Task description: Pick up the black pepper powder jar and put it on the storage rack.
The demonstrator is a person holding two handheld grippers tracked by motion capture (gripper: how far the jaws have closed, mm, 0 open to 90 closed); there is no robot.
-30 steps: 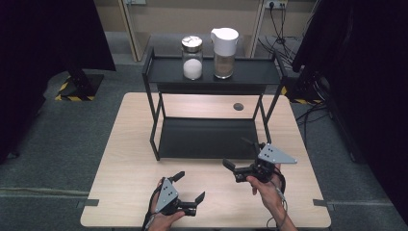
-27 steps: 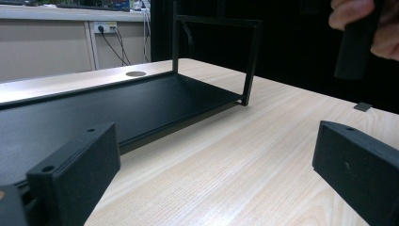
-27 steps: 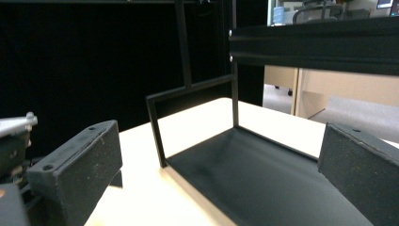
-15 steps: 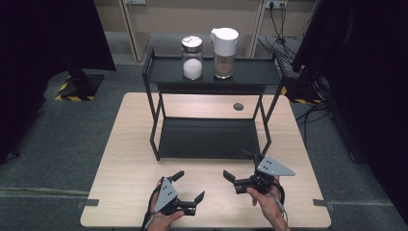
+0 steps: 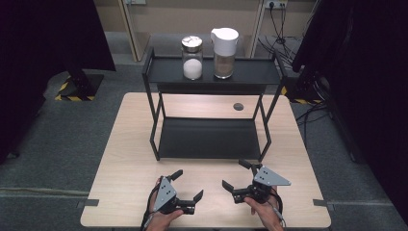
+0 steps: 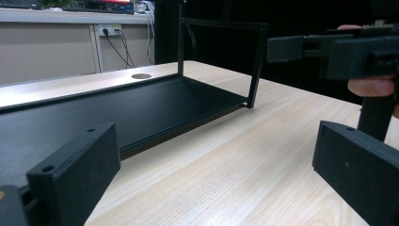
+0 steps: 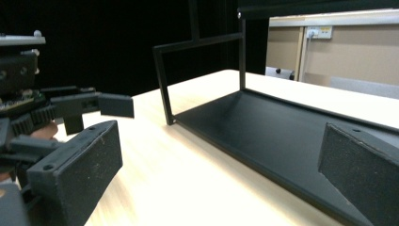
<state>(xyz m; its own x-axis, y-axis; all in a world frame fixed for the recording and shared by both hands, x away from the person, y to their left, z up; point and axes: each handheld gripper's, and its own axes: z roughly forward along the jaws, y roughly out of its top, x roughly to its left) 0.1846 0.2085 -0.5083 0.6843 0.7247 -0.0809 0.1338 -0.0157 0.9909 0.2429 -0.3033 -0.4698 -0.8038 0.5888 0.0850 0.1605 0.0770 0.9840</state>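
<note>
- Bench (image 5: 125, 159) carries a black two-tier rack (image 5: 211, 137) across its middle and far side.
- We note a glass jar (image 5: 192, 57) of white powder and a white-lidded pitcher (image 5: 224, 46) side by side on the rack's top shelf.
- We hold the left gripper (image 5: 187, 186) near the bench's near edge, fingers spread, nothing between them.
- Right gripper (image 5: 236, 174) sits just beside it, fingers likewise spread and empty.

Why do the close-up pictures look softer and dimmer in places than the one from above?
High view: even light, the glass jar and white pitcher plain on the black shelf, though slightly grainy. Left gripper view: near black jaws soft, the table catches pale glare far off. Right gripper view: dark backdrop, the left gripper slightly blurred.
</note>
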